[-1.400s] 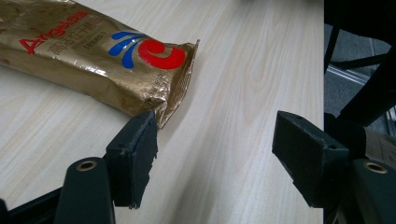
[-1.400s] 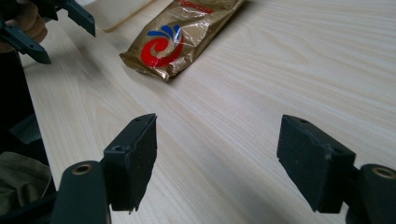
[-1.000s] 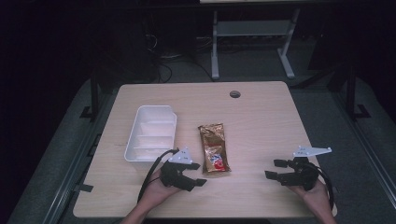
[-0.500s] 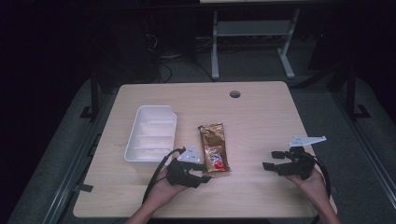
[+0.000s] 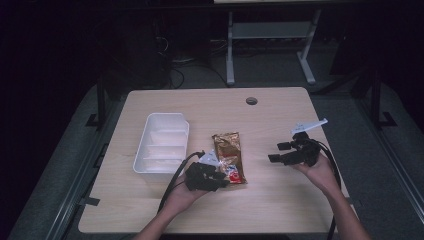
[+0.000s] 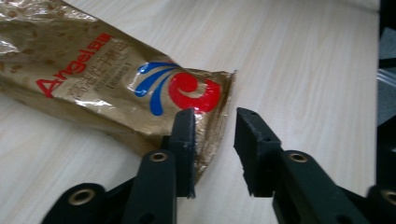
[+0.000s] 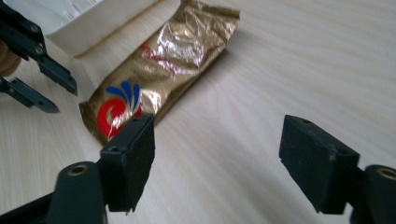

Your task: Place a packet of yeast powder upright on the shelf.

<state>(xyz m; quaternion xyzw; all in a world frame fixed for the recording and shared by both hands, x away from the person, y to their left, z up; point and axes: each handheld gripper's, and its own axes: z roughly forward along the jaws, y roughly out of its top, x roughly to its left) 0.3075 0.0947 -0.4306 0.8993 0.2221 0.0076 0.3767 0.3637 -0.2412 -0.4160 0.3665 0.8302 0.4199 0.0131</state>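
A gold foil packet (image 5: 229, 152) with a red and blue logo lies flat at the table's middle. My left gripper (image 5: 224, 180) sits low at the packet's near end and points right. In the left gripper view its jaws have just been closing. They stand a narrow gap apart (image 6: 212, 116), with the packet's (image 6: 116, 84) sealed corner under the left jaw and partly in the gap; the pads do not press it. My right gripper (image 5: 278, 152) hovers right of the packet, aimed left, jaws wide open (image 7: 219, 135) and empty. The packet (image 7: 163, 70) and the left gripper (image 7: 63, 99) lie beyond them.
A white divided tray (image 5: 150, 125) stands left of the packet, its wall (image 7: 93, 28) showing in the right gripper view. A small round grommet (image 5: 251, 101) is set near the table's (image 5: 280, 115) far edge. Dark floor and a metal frame lie beyond.
The right gripper has risen and moved left toward the packet. The left gripper has edged up to the packet's near end, and its jaws have narrowed.
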